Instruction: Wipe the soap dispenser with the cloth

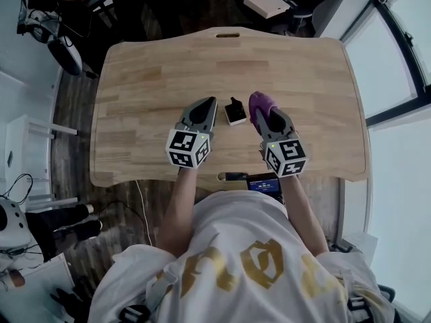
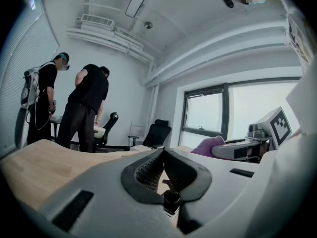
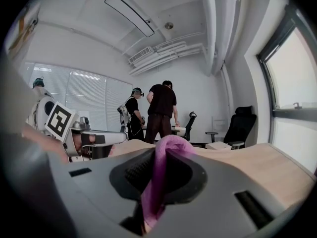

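We held the left gripper [image 2: 162, 151] clear of the wooden desk [image 1: 141, 79]. Its fingers [image 2: 146, 171] were closed tip to tip with nothing between them. In the head view it hung over the near middle of the desk, pointing away from us, its marker cube [image 1: 188, 148] toward our body.

The soap dispenser [image 1: 235, 112], a small white one with a black pump, stood upright on the desk between the two grippers. It was just to the right of the left gripper's tips and apart from them.

The right gripper [image 3: 167, 150] was on the dispenser's other side, also off the desk. Its fingers [image 3: 190, 175] were clamped on the purple cloth [image 3: 157, 180]. The cloth ran up between the pads and bulged over the tips as a rounded fold. From above, that fold sat just right of the dispenser, and we could not tell whether the two touched.

Each gripper view caught the other gripper off to one side. Beyond the far edge of the desk, two people [image 3: 153, 110] in dark clothes stood by another table. Black office chairs [image 3: 238, 125] stood near a large window [image 2: 257, 113]. A small dark device with a lit screen [image 1: 264, 182] showed at the near edge of the desk, by our right arm.
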### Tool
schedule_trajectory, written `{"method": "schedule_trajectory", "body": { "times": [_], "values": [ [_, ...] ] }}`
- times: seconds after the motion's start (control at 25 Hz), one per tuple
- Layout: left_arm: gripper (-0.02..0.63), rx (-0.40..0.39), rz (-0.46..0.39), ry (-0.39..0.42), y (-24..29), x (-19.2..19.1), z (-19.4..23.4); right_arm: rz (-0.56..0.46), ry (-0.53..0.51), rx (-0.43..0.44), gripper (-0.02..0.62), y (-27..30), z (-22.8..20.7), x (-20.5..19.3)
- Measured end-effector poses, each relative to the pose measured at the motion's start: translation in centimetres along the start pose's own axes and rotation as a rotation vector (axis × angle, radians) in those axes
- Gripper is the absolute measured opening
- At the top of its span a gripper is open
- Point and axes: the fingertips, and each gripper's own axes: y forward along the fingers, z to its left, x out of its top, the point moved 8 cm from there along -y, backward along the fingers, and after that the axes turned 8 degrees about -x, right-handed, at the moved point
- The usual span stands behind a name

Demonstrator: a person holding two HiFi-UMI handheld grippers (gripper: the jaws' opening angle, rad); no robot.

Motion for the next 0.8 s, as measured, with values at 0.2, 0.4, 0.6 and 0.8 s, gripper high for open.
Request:
{"method": "schedule_trajectory", "body": {
  "times": [0.2,0.4,0.6,0.8],
  "values": [
    [0.009,-0.008,0.0,-0.004,0.2,0.1,-0.8,-0.024,0.006,0.042,0.049,-0.7,0.5,0.3],
    [0.009,-0.009,-0.01,-0.023,0.2,0.3,-1.1,-0.014,0.02,0.025,0.049,-1.3,0.2,0.3],
    [0.009,-0.014,0.023,0.003,0.4,0.0,-1.2,-0.001,0.04,0.009,0.049,-1.3,-0.2,-0.1],
    [0.009,-0.026,0.025,-0.005,0.6,-0.2,-0.9,-0.007,0.049,0.009,0.049,-0.6,-0.1,0.1]
  ]
}}
